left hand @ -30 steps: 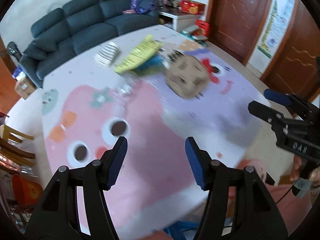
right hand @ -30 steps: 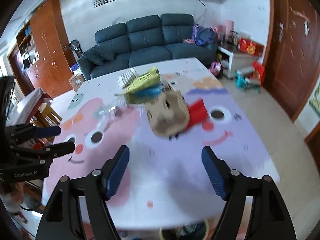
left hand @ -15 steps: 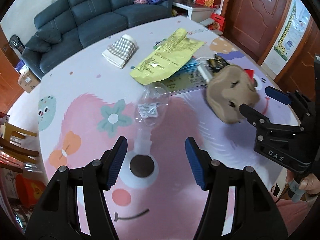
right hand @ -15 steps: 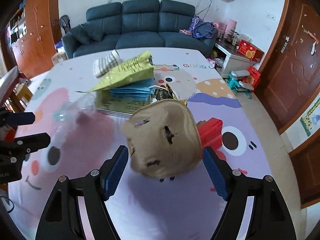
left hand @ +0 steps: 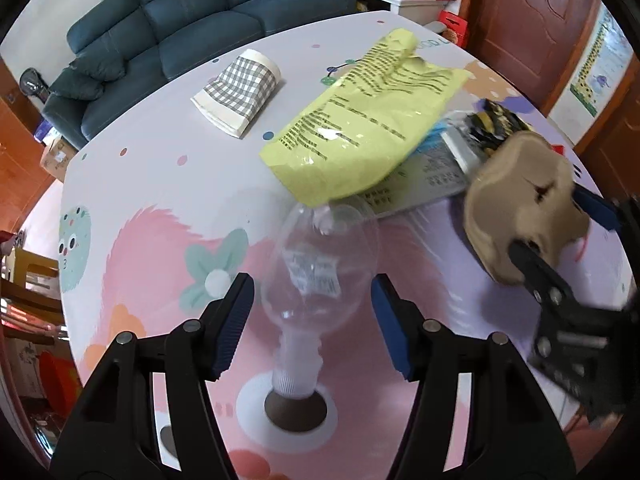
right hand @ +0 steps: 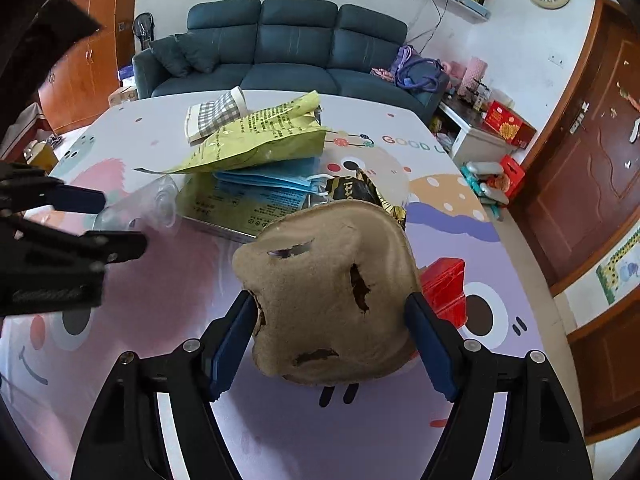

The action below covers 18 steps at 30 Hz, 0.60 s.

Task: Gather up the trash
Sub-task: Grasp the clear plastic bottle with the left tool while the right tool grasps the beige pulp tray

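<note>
Dead centre of the left wrist view, the clear plastic bottle lies on its side on the cartoon tablecloth, cap end toward the bottom of the frame, body running up toward the yellow bag. The left gripper straddles the bottle's belly — jaws apart, not touching it, so nothing's grabbed yet. Long axis runs along the fingers, so a straight squeeze should catch it, I'd guess. The right gripper brackets the brown pulp tray — can't tell if it's actually clamped.
</note>
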Motion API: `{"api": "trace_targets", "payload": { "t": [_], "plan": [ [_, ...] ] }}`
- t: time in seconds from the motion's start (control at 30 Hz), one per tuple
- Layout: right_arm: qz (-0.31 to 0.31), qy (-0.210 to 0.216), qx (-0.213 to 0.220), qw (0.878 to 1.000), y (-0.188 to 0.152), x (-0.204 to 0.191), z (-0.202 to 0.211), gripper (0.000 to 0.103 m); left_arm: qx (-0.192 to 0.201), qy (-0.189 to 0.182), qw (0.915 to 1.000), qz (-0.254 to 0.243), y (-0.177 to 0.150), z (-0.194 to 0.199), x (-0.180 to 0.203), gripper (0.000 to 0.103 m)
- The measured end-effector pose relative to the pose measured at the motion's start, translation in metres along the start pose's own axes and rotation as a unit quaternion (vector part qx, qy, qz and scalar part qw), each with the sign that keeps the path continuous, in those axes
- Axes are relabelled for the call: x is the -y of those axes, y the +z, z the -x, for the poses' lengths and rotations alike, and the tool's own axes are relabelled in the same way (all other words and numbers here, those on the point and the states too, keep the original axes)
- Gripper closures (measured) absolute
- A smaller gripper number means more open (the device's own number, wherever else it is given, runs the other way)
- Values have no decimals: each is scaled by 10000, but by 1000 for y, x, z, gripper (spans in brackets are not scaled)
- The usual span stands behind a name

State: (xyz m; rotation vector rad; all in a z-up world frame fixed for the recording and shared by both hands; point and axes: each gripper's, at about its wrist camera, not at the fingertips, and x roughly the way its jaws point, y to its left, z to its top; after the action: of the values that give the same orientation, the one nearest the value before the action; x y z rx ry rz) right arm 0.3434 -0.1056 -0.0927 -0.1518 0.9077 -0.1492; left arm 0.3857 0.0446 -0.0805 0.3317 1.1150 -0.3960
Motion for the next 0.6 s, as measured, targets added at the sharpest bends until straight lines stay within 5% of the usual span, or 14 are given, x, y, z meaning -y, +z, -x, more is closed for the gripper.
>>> {"api": "trace_targets", "payload": {
  "t": [0.17, 0.23, 0.6],
  "plan": [
    [-188, 293, 89, 9994, -6, 7, 6, 31, -37, -63, 9998, 175, 6, -17, -4, 49],
    [-235, 377, 150, 9989, -6, 8, 13, 40, 34, -125, 9997, 207, 6, -18, -4, 52],
    [-899, 1103, 223, 9896, -20, 32, 53, 41, 391, -136, 9991, 60, -14, 18, 12, 54]
  ]
}}
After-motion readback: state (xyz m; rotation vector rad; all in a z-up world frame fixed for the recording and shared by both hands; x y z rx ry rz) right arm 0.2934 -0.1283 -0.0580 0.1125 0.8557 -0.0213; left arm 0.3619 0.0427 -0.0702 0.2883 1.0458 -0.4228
